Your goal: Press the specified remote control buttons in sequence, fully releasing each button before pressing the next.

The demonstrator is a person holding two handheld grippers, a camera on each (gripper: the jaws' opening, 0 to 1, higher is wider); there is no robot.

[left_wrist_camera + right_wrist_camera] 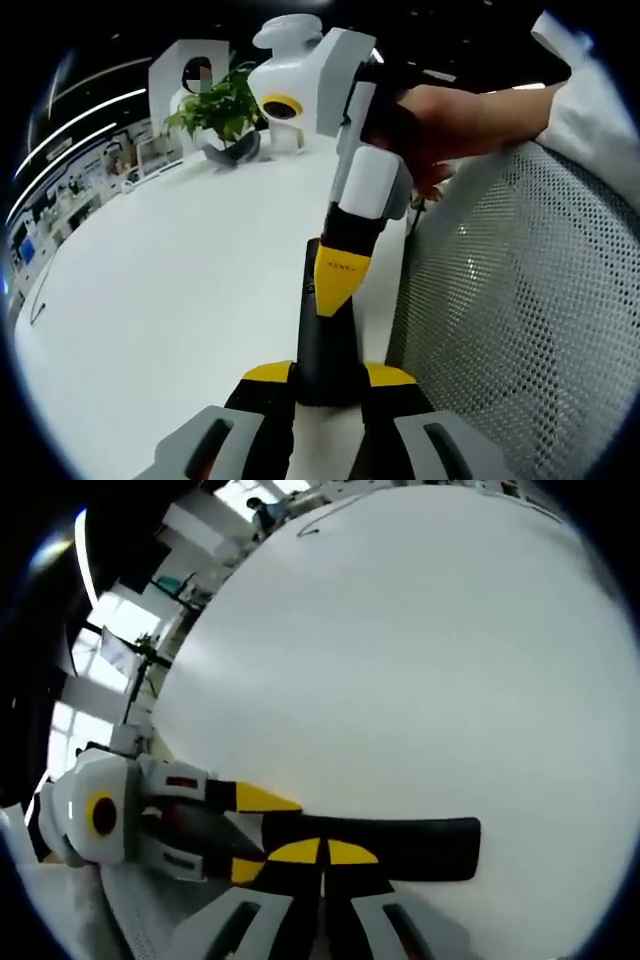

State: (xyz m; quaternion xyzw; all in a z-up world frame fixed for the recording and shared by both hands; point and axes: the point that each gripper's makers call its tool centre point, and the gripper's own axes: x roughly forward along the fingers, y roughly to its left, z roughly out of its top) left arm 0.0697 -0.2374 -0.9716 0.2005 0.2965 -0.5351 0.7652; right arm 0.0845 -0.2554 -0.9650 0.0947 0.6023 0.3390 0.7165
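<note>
- On the white bench (150, 300), at the left, the left hand-held gripper (328, 385) clamps the near end of the black remote control (325, 350).
- Further right, the right hand-held gripper (338, 290), jaws closed together, presses its yellow tip on the remote.
- Risk, I judge: an off-centre push could slide the remote or hit a neighbouring button.

bare white table (150, 300) lies open leftward; mesh chair back (530, 300) walls the right; potted plant (222, 110) stands far off

Black remote control (385, 846) laid flat on white table (420, 660), pressed from above by closed right gripper (322, 852), clamped at one end by left gripper (250, 832)
</note>
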